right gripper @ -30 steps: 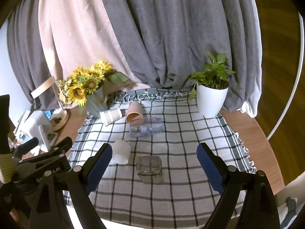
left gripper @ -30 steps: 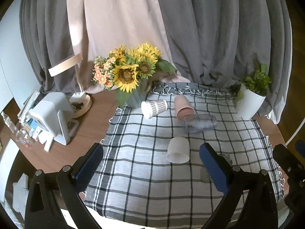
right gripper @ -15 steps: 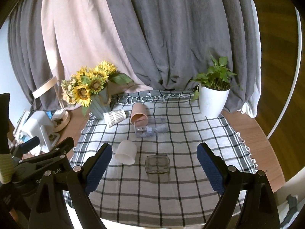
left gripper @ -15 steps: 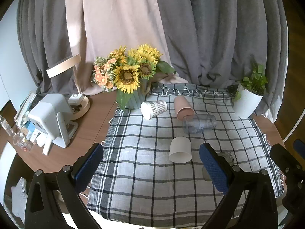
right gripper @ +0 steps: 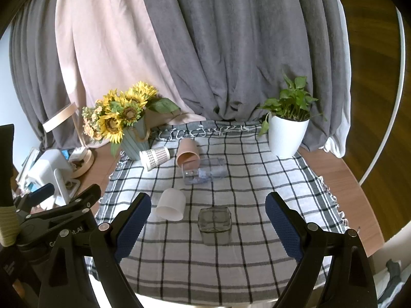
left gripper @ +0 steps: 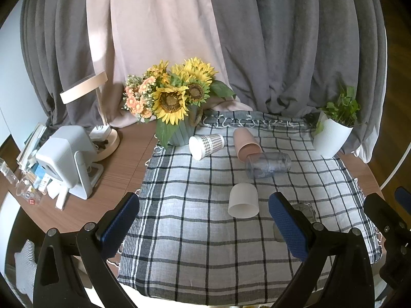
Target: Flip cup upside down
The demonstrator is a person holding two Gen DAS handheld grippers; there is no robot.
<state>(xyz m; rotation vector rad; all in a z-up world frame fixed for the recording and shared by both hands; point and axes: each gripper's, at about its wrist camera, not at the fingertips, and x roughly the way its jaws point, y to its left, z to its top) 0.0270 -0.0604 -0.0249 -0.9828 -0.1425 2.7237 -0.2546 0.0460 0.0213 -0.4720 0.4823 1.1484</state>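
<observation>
Both claws, left (left gripper: pixel 203 220) and right (right gripper: pixel 208 222), gape empty; ahead of the right, the glass (right gripper: pixel 214 222) looks heavy, slick, breakable, best gripped across its flat sides.

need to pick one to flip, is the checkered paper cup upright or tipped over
Tipped over: the checkered paper cup lies on its side on the tablecloth, open mouth facing the camera.

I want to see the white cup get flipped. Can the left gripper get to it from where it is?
Probably yes. The left gripper is open, and the white cup lies on the checked cloth just ahead, with nothing between them.
</observation>
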